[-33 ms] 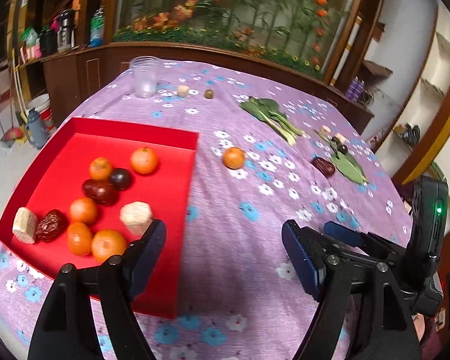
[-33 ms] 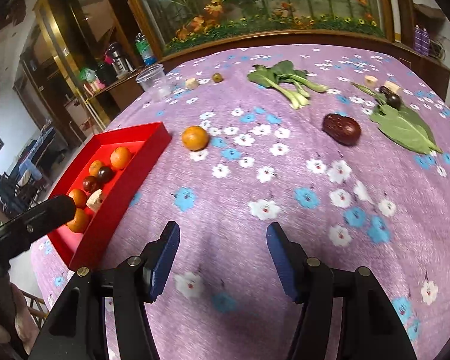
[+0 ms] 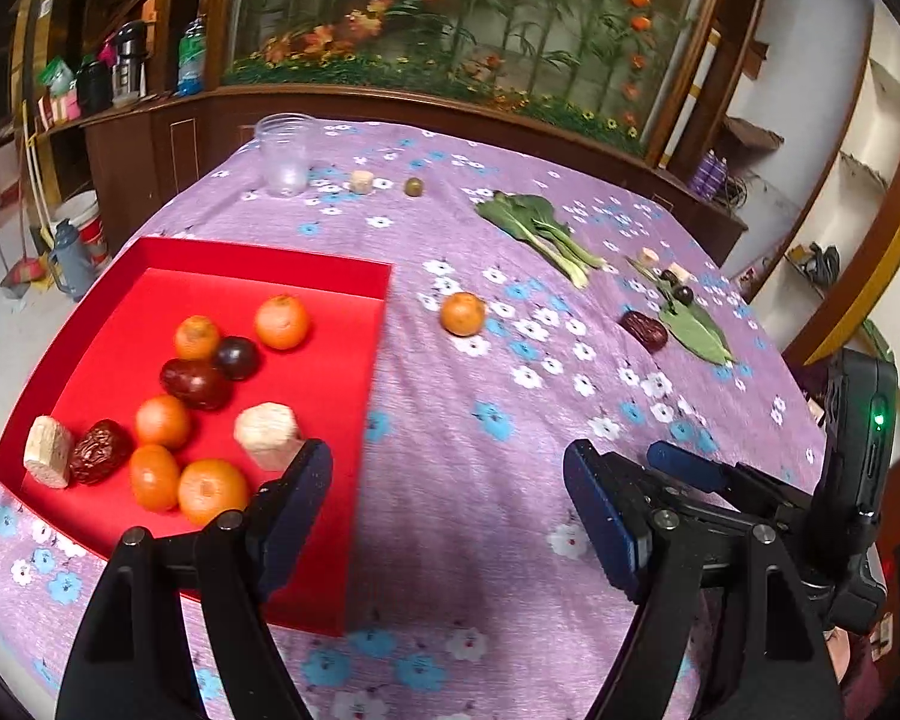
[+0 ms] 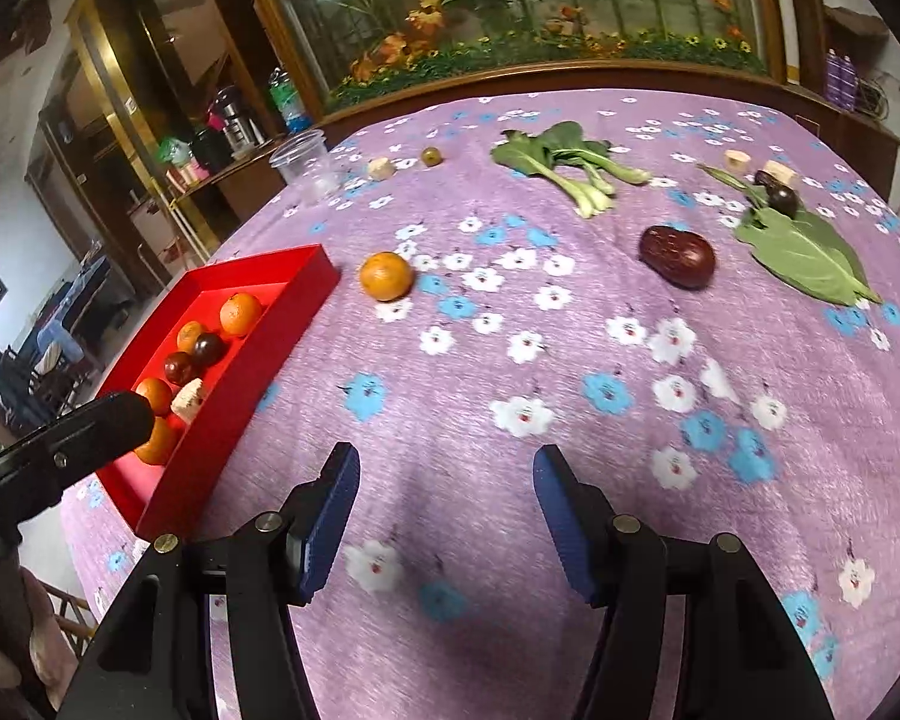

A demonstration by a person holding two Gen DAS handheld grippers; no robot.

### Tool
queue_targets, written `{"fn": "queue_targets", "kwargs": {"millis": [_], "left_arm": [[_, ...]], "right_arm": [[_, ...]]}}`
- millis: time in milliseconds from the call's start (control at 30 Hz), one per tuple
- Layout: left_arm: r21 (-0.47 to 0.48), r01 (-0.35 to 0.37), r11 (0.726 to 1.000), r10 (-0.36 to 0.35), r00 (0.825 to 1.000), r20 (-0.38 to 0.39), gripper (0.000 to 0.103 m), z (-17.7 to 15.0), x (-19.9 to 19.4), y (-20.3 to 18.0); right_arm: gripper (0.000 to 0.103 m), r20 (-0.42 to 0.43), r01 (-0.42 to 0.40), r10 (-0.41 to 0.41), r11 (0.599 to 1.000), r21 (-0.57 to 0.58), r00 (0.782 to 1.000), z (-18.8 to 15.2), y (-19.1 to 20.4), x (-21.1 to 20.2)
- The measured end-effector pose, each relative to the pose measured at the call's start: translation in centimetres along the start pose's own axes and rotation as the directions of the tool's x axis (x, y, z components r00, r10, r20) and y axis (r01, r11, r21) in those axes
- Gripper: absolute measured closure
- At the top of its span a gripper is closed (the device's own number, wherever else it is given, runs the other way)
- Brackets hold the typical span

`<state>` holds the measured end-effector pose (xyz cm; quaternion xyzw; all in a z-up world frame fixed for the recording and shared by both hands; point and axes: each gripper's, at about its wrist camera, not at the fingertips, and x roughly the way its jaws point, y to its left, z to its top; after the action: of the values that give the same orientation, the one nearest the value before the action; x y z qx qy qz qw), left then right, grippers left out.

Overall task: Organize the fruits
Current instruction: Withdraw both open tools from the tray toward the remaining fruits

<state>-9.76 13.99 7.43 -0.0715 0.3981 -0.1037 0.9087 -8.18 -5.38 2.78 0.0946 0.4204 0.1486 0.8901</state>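
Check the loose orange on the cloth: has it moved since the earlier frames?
No. The loose orange sits in the same spot beside the red tray, matching both earlier views taken at the same instant.

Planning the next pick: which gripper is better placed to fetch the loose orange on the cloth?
Right. The right gripper hangs open over bare cloth facing the orange; the left gripper straddles the red tray edge.

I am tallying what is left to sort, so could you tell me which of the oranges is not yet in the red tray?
The lone orange on the purple tablecloth, just beyond the red tray; the other oranges lie inside it.
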Motion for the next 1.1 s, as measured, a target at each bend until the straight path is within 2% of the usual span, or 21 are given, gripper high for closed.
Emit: {"fn": "queue_targets", "kwargs": {"millis": [200,367,500,700,1100], "left_arm": [[0.023,-0.023,0.999,0.024,1.0,-0.012,0.024,-0.1,0.5,-1.4],[0.042,-0.039,0.998,0.04,0.999,-0.014,0.024,-0.1,0.8,-2.4],[0.082,-0.08,0.993,0.08,0.997,-0.001,0.024,-0.2,1.0,-3.2],[0.117,-0.097,0.988,0.099,0.995,-0.011,0.024,-0.4,1.8,-4.1],[0.114,-0.107,0.988,0.113,0.993,-0.04,0.024,-0.3,3.0,-3.9]], "right_arm": [[0.037,0.043,0.02,-0.02,1.0,0.005,0.999,-0.7,-1.1,-1.2],[0.034,0.064,0.004,-0.006,0.999,0.031,0.998,-0.7,-1.8,-1.7],[0.034,0.062,0.001,-0.004,0.999,0.041,0.998,-0.8,-2.0,-1.7],[0.031,0.061,0.002,-0.003,1.0,0.024,0.998,-0.9,-1.7,-1.7],[0.03,0.044,0.0,-0.002,0.999,0.044,0.999,-0.8,-1.9,-1.4]]}}
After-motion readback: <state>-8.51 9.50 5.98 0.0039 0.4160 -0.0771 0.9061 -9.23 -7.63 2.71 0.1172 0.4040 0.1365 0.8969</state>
